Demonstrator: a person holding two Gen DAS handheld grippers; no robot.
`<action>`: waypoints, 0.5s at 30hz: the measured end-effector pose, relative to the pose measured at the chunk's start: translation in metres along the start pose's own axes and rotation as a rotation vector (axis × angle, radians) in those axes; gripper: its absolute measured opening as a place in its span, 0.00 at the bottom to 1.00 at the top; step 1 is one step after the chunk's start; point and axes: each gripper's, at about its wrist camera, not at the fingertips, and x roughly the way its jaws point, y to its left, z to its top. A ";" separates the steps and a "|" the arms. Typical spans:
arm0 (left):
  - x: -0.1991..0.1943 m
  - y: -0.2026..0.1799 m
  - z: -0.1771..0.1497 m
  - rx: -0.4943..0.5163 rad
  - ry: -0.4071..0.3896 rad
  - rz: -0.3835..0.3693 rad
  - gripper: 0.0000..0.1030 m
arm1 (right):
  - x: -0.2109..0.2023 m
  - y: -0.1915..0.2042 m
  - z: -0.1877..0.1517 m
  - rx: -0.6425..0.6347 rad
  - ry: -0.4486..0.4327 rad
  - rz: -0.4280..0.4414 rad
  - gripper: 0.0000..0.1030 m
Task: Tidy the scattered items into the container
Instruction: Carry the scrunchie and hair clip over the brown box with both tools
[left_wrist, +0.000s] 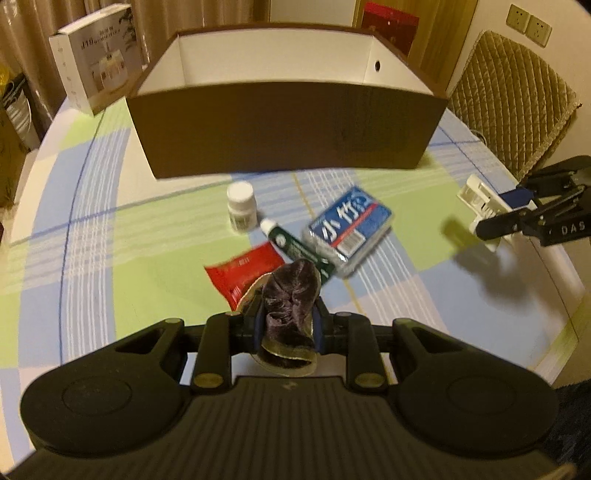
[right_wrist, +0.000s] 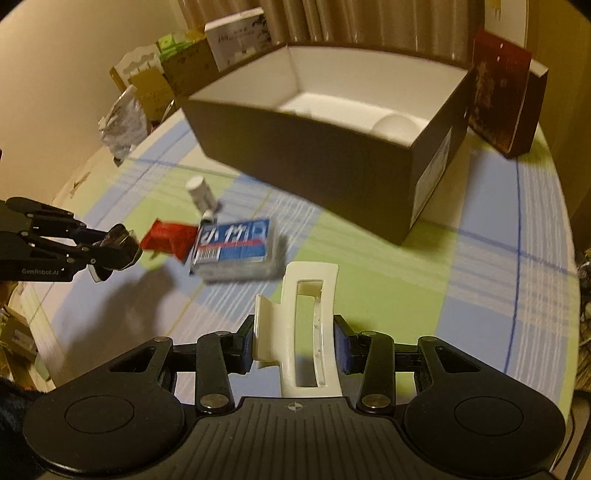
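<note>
Left wrist view: a scrunchie is clenched in the left claw, lifted off the tabletop for the box ahead; beyond it lie packet, tube and bottle. The right claw grips a hair clip.

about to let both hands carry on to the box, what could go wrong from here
1. The left gripper pinches only a fold of the dark velvet scrunchie; the loose fabric could slip out on the way.
2. The right gripper holds the white hair claw across its hollow frame, so it may twist or pop free.
3. The brown box has a tall near wall; a low carry could hit it.
</note>
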 end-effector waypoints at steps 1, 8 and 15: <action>-0.001 0.001 0.003 0.002 -0.004 0.000 0.20 | -0.002 -0.002 0.003 -0.002 -0.006 -0.003 0.43; -0.011 0.006 0.023 0.043 -0.039 -0.012 0.20 | -0.016 -0.012 0.029 -0.038 -0.028 -0.011 0.43; -0.027 0.015 0.058 0.087 -0.102 -0.026 0.20 | -0.026 -0.020 0.061 -0.072 -0.075 0.016 0.43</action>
